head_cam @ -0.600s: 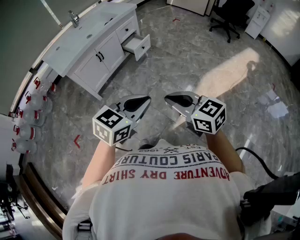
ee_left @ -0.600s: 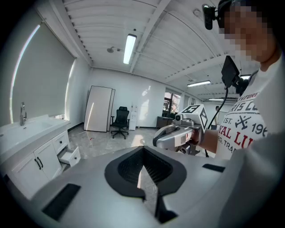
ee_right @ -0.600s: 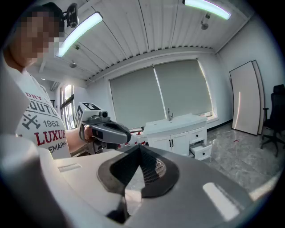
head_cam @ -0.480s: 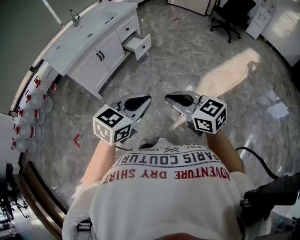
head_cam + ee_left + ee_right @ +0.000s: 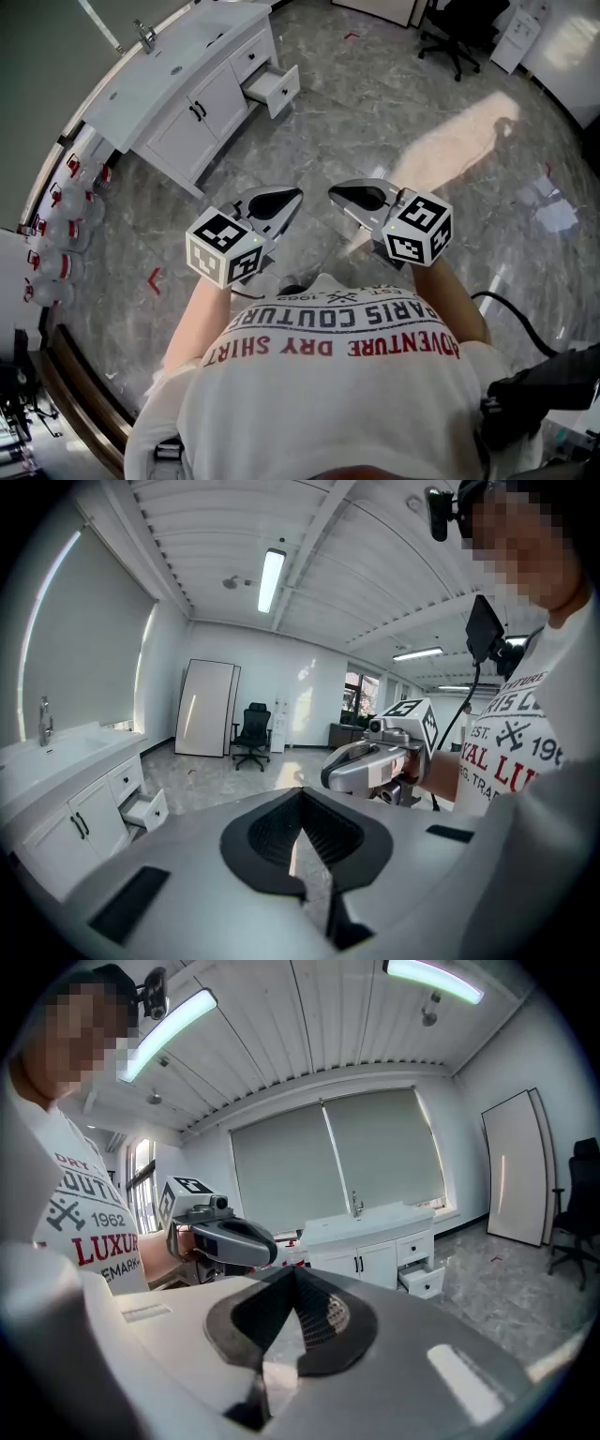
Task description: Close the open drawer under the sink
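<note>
The white sink cabinet point(image 5: 178, 89) stands at the upper left of the head view, several steps away across the floor. Its lower right drawer point(image 5: 275, 89) is pulled out; the drawer also shows in the left gripper view point(image 5: 146, 810) and the right gripper view point(image 5: 422, 1281). My left gripper point(image 5: 286, 198) and right gripper point(image 5: 342, 195) are held side by side in front of the person's chest, far from the cabinet. Both are shut with nothing between the jaws. Each shows in the other's view: the right gripper point(image 5: 367, 766) and the left gripper point(image 5: 234, 1241).
Grey marble floor lies between me and the cabinet. Water jugs point(image 5: 54, 230) line the left wall. A black office chair point(image 5: 459, 33) stands at the top right. A black cable point(image 5: 511, 314) runs on the floor at right. A white panel point(image 5: 206, 708) leans on the far wall.
The cabinet and drawer sit slightly higher in the head view. Both grippers keep the same shut pose in front of the person.
</note>
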Tool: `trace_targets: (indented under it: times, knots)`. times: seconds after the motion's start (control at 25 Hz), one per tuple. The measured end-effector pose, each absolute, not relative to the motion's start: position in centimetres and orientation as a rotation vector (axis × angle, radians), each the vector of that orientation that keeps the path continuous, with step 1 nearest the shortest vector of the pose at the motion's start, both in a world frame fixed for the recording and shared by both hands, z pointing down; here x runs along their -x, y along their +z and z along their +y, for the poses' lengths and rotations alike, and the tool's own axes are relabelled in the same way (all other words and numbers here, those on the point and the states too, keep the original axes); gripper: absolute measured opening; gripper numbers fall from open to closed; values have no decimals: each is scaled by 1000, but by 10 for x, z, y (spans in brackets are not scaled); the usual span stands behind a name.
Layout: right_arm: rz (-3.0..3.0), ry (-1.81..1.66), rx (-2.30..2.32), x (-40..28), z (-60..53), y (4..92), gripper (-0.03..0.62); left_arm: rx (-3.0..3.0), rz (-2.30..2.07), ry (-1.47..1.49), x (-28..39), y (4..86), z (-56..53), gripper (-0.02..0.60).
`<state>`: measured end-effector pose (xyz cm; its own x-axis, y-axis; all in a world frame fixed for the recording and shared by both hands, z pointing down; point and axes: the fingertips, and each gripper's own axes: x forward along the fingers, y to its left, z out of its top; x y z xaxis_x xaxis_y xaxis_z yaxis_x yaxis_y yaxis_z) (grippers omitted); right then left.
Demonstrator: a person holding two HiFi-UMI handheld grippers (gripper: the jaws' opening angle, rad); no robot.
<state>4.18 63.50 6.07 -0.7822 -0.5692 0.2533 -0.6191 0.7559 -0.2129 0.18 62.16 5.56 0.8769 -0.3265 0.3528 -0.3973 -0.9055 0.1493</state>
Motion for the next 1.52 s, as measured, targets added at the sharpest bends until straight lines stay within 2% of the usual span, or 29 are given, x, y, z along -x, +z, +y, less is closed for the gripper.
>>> trace_targets:
  times: [0.96, 1.52]
  knots:
    - [-2751, 476, -1038, -84, 633, 76, 2, -2811, -539, 541, -36, 61, 622, 2]
    - [-2666, 508, -1087, -102, 532, 149, 2, -2742, -559, 499, -40, 137, 520, 2]
